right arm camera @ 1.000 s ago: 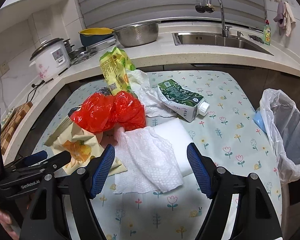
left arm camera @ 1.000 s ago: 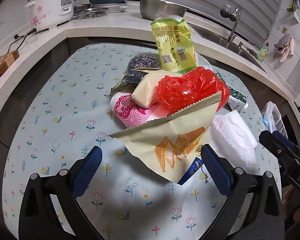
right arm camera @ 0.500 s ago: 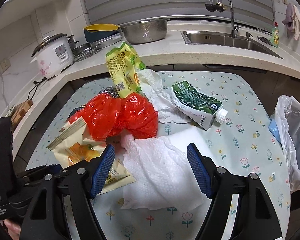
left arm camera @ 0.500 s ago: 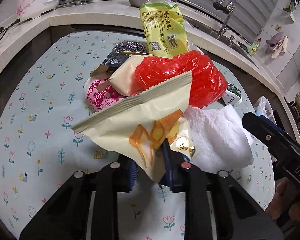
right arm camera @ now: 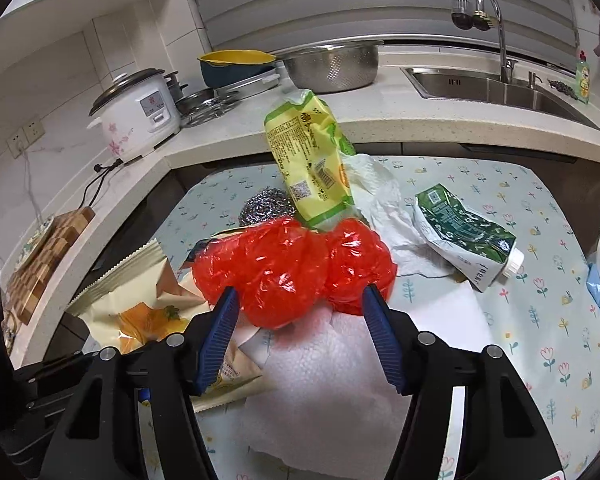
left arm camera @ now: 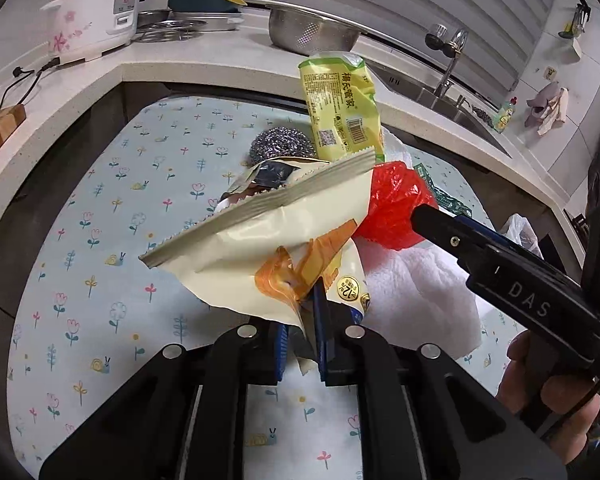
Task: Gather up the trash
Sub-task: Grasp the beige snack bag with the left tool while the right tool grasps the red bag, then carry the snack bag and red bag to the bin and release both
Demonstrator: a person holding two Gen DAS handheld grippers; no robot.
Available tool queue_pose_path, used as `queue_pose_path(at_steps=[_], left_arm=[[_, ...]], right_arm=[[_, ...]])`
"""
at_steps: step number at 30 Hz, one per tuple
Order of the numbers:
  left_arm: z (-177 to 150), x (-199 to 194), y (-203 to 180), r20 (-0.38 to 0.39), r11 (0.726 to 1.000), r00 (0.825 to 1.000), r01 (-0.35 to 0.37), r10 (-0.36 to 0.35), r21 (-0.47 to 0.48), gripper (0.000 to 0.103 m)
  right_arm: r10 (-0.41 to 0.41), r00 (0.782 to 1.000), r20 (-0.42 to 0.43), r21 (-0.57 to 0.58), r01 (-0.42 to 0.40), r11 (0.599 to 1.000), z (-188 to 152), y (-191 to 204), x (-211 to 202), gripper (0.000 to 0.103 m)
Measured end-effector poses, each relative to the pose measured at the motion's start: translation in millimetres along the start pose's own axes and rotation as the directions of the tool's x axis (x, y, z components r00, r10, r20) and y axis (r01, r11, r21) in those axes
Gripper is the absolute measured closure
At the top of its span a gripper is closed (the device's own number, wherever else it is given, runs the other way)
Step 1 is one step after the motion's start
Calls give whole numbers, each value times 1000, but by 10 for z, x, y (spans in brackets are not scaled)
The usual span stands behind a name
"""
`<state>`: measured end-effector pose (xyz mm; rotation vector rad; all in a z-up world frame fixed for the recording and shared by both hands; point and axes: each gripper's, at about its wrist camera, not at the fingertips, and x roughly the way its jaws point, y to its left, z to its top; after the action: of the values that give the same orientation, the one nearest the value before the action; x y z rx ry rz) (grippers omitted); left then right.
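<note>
A: Where's the cream snack bag (left arm camera: 276, 228)?
B: Frame centre, clamped by the left gripper (left arm camera: 306, 332), long axis slanting toward upper right.
A: The right gripper (right arm camera: 304, 332)?
B: Jaws apart, flanking the red plastic bag (right arm camera: 292, 268).

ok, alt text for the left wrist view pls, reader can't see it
The left gripper, jaws shut, pinches a cream snack wrapper above a floral tablecloth. Behind it sit a red plastic bag, white paper towel, steel scourer and yellow-green packet; the right gripper's body reaches in from the right.
</note>
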<state>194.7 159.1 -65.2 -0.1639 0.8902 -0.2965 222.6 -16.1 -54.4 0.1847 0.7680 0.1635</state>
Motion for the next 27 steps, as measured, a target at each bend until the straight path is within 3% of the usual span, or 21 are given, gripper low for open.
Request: queue_pose_path(at_steps=[4, 6, 8, 18, 27], left_arm=[[42, -30, 71, 8, 1000, 1000, -2, 2, -13, 92], [52, -45, 82, 12, 1000, 1000, -2, 2, -12, 92], [64, -68, 97, 17, 1000, 1000, -2, 3, -13, 92], [81, -227, 13, 48, 1000, 999, -1, 1, -6, 92], [78, -516, -90, 93, 1000, 996, -15, 14, 3, 92]], right_arm=[[0, 999, -33, -13, -1, 1000, 16, 51, 209, 65], [1, 999, -52, -11, -1, 1000, 5, 35, 267, 86], [-3, 999, -40, -12, 3, 1000, -3, 18, 230, 92], [-12, 999, 40, -8, 12, 1000, 8, -104, -300, 95], [-19, 995, -98, -45, 14, 999, -593, -31, -262, 97]])
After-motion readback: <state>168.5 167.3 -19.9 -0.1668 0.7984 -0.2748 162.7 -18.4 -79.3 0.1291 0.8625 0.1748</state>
